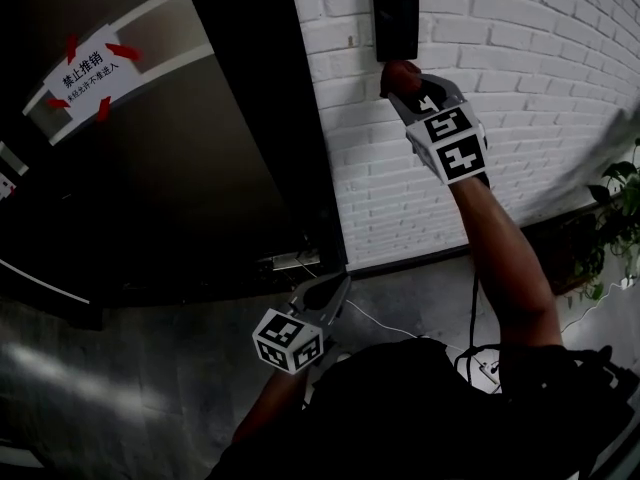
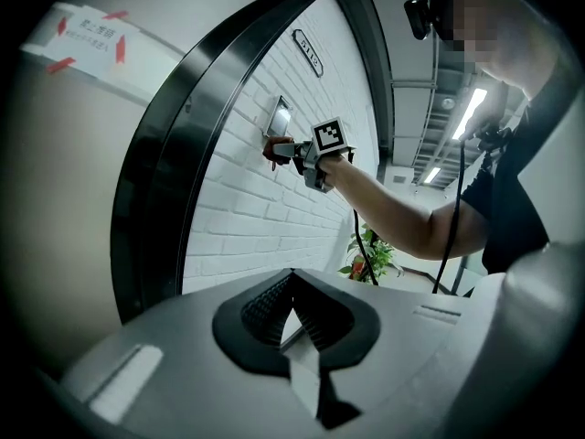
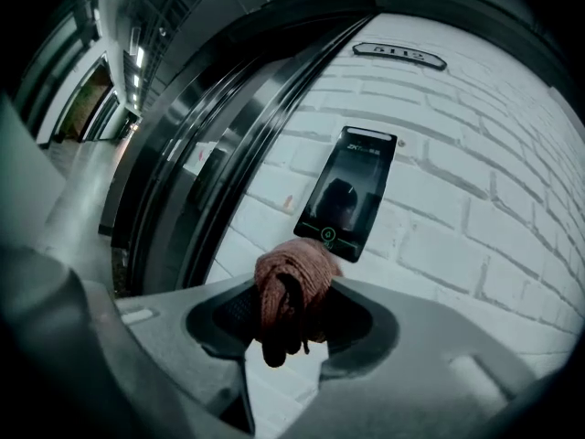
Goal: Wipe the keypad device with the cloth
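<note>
**Step in hand: cloth at the device.** The right hand-held gripper (image 1: 402,80) is closed on a bunched reddish cloth (image 3: 291,286). It presents the cloth at the lower edge of the keypad device (image 1: 393,13). The device is mounted on the white brick wall (image 1: 530,88), just right of the dark door (image 1: 200,178). The left hand-held gripper (image 1: 328,293) hangs low, near the body and well apart from the device. Its jaws are together with nothing between them.

**Progress (judgement).** Most of the dark face lies above the cloth, so the wipe appears to be at the bottom of a stroke or just starting.

**Next move (judgement).**
- Draw the cloth up across the face with light, even pressure.
- Keep the clamp firm so the cloth does not slip out.

**View differences.**
- The right gripper view shows the glossy face, a green-ringed mark near its lower edge, and the cloth folded between the jaws. In the head view the cloth is only a small patch past the gripper.
- The left gripper view shows the reach side-on, with the cloth up close to the wall.
- Only the head view shows both grippers together.
</note>
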{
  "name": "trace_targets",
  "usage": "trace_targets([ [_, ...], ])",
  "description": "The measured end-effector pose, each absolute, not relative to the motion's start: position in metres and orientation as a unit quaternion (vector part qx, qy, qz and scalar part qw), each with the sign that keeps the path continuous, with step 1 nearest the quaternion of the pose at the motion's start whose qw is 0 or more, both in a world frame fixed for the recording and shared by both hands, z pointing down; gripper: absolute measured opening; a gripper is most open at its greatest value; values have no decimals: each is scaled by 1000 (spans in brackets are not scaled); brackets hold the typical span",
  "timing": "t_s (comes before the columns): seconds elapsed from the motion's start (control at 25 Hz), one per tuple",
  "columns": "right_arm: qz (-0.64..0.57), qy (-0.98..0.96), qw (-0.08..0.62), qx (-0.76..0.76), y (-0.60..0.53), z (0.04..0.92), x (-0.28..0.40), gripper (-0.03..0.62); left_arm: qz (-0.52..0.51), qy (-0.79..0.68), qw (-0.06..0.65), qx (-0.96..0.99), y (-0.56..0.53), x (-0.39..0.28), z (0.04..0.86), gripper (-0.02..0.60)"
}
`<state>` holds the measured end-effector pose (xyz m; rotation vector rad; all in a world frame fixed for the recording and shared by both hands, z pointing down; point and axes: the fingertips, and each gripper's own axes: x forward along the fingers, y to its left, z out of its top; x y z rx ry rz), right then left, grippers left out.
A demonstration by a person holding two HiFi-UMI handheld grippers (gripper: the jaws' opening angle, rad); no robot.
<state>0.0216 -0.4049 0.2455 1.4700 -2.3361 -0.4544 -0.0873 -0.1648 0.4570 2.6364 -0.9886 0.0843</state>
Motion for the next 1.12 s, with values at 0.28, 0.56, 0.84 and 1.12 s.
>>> trace_targets([
  [0.28,-114,-841,166,503,-346,281,22,155,46,-315,162,934,-153,-94,465,17],
  [0.56,-72,-852,183,486,-268,345,32,155,49,-295,150,942,-145,-88,464,17],
  [0.84,-31,-880,165,445,-194,387,48,155,48,-311,138,939,-120,-62,460,17],
  [1.12,31,-891,122,435,-119,412,109,155,43,-345,145,926,-78,-15,461,17],
])
